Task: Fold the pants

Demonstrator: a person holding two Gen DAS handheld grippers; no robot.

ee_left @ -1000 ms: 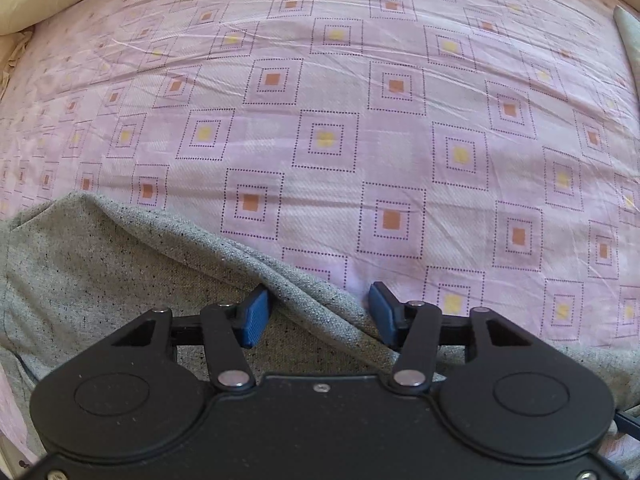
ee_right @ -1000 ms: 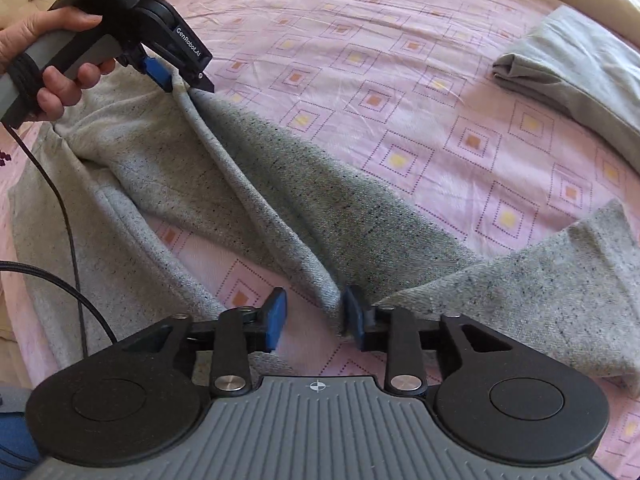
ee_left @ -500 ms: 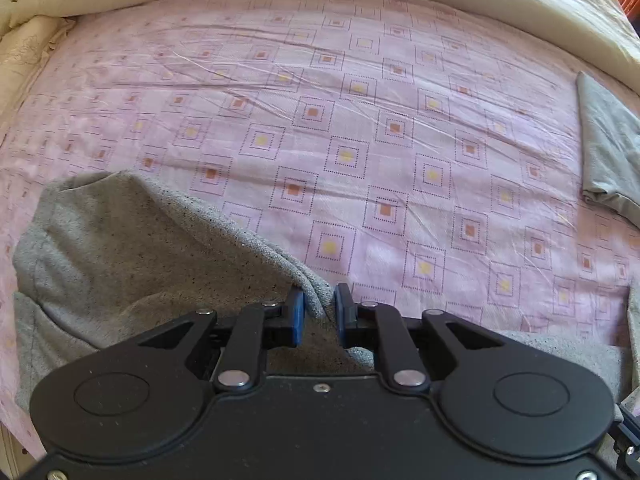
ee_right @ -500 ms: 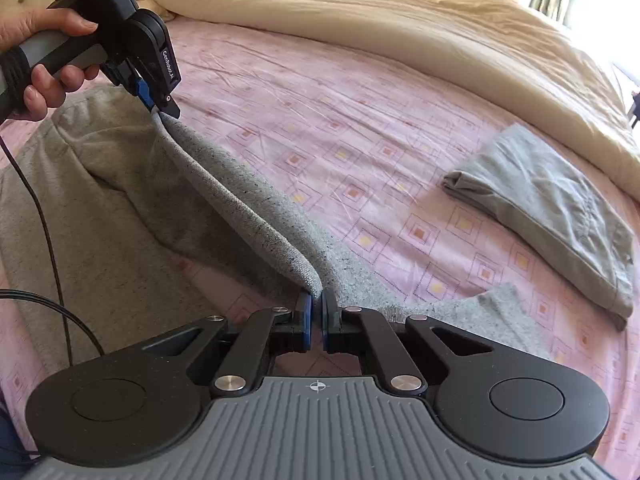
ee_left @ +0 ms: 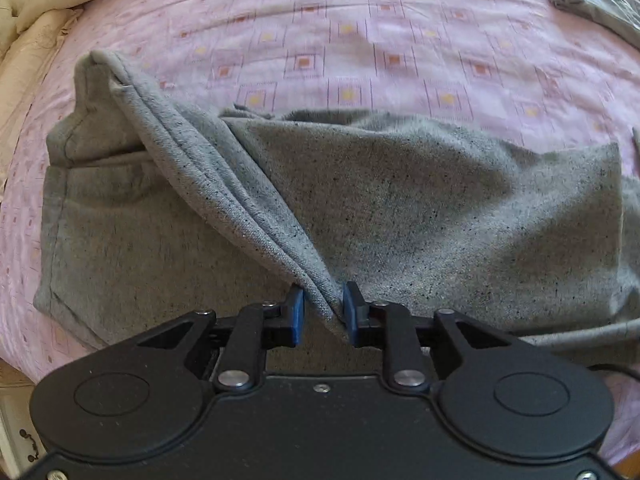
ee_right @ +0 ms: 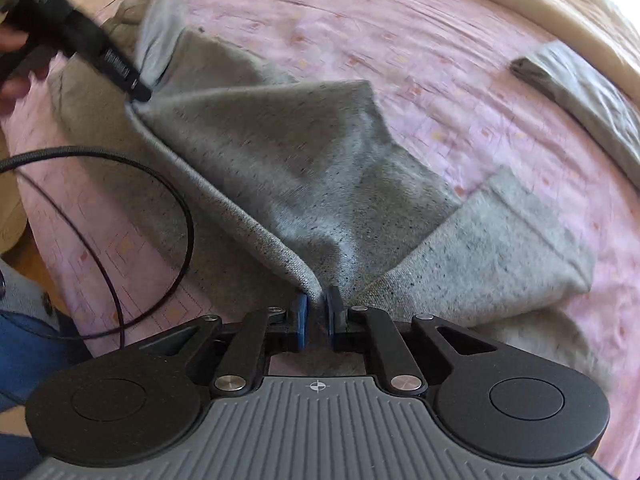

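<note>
The pants (ee_left: 440,208) are soft, floppy knit, light but quick to sag, so I hold them by the thick doubled edge. My left tongs (ee_left: 323,308) are clenched on that edge at 6 o'clock in the left view; my right tongs (ee_right: 316,314) grip the same edge further along. The pants lie on the bed (ee_left: 360,40). A second ago the leg lay spread out flat; now it is drawn over the other leg, nearly doubled.
</note>
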